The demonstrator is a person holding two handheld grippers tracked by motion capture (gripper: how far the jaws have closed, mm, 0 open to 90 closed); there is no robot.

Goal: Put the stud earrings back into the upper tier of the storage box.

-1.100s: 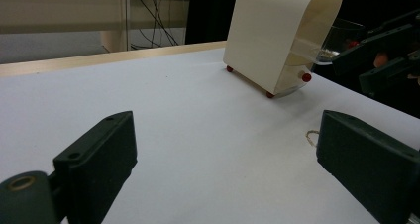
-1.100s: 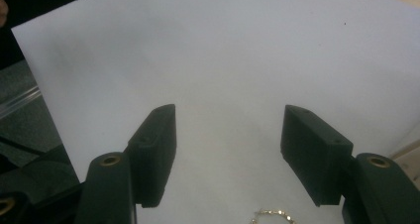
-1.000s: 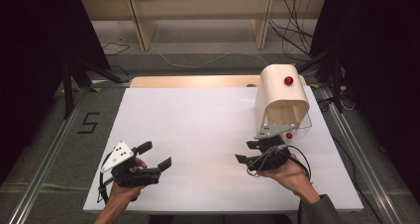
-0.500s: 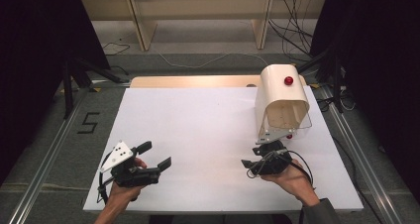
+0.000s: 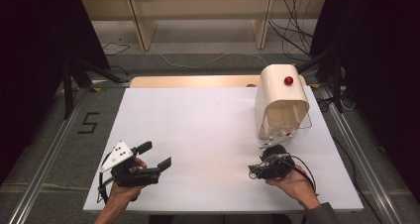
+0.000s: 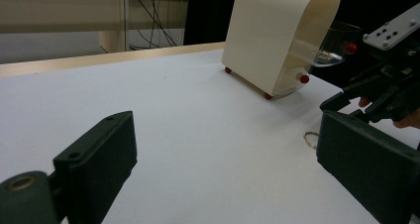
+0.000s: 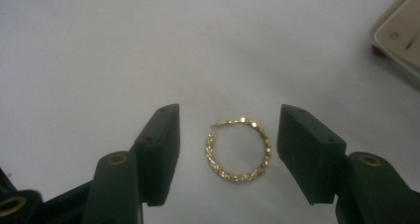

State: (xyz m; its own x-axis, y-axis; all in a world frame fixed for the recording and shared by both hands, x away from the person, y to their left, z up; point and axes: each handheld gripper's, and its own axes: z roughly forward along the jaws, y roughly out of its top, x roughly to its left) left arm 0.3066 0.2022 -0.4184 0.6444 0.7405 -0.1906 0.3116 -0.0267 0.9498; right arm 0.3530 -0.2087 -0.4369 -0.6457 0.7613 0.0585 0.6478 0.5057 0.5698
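- Gold bracelet (image 7: 238, 149), a small twisted chain ring, lies flat on the white table (image 5: 198, 135), in front of the cream box.
- In the right gripper view the bracelet sits between the two black jaws of the right gripper (image 7: 228, 152); there is a gap on each side, so neither pad touches it.
- The right gripper's jaws stand apart and have just been closing a little, with the bracelet between them but not clamped.
- In the high view the right gripper (image 5: 265, 167) points down at the table, just in front of the cream box (image 5: 281, 102).
- The cream box has a rounded top with a red knob (image 5: 288, 80), small red feet and a clear flap at its open front.
- The left gripper (image 5: 157, 157) is held above the near left part of the table, well apart from the bracelet, with its jaws wide apart and nothing between them.
- From the left gripper view the bracelet (image 6: 311, 139) shows as a thin ring on the table, below the right gripper (image 6: 346, 102).
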